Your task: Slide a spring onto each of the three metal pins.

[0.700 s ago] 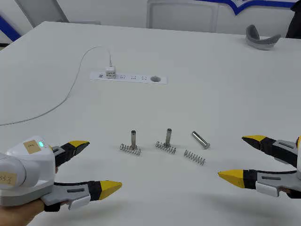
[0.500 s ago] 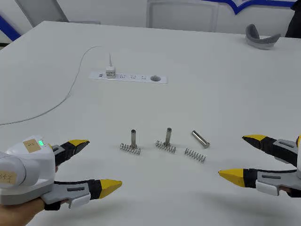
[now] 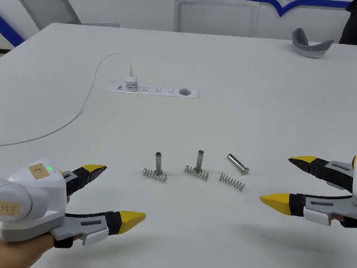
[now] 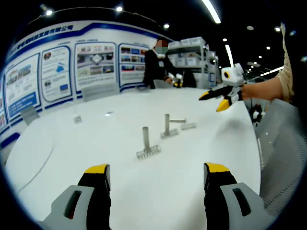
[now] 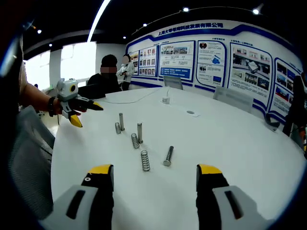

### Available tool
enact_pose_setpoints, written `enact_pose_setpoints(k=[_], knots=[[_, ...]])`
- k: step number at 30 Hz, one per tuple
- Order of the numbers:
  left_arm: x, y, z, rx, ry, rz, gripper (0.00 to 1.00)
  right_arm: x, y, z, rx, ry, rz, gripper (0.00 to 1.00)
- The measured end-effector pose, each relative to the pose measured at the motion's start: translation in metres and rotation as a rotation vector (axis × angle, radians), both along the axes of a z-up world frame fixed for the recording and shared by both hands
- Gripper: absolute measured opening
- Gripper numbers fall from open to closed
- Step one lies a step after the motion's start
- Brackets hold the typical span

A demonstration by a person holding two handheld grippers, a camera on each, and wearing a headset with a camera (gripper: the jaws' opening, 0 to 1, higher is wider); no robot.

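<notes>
Between the left gripper (image 3: 122, 191) and the right gripper (image 3: 276, 180), both spread wide and holding nothing, 2 pins stand upright on the table (image 3: 251, 100), the left pin (image 3: 158, 162) and the middle pin (image 3: 199, 160), while the 3rd pin (image 3: 237, 164) lies flat, nearer the right gripper. The left spring (image 3: 154, 176), the middle spring (image 3: 196, 174) and the right spring (image 3: 231, 182) lie loose just on the grippers' side of their pins. By my reading none of the 3 is threaded, so the whole task is left to do.
</notes>
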State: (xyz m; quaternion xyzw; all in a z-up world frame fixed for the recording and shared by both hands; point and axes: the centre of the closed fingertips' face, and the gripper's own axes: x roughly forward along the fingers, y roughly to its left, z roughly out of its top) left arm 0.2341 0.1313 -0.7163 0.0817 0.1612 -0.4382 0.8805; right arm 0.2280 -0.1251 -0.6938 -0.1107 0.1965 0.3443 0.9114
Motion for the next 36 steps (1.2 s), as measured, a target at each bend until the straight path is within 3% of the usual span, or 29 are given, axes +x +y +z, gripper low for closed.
enact_pose_setpoints(k=[14,28,36], knots=[[-0.001,-0.001,0.001,-0.006,-0.001,0.003,0.81,0.012,-0.003,0.004,-0.022,0.013,-0.019,0.65],[-0.001,-0.001,0.001,-0.005,-0.001,0.003,0.81,0.039,0.004,0.003,-0.087,0.033,-0.039,0.58],[-0.001,-0.003,0.001,-0.005,-0.001,0.001,0.8,0.055,0.009,0.001,-0.108,0.063,-0.07,0.48]])
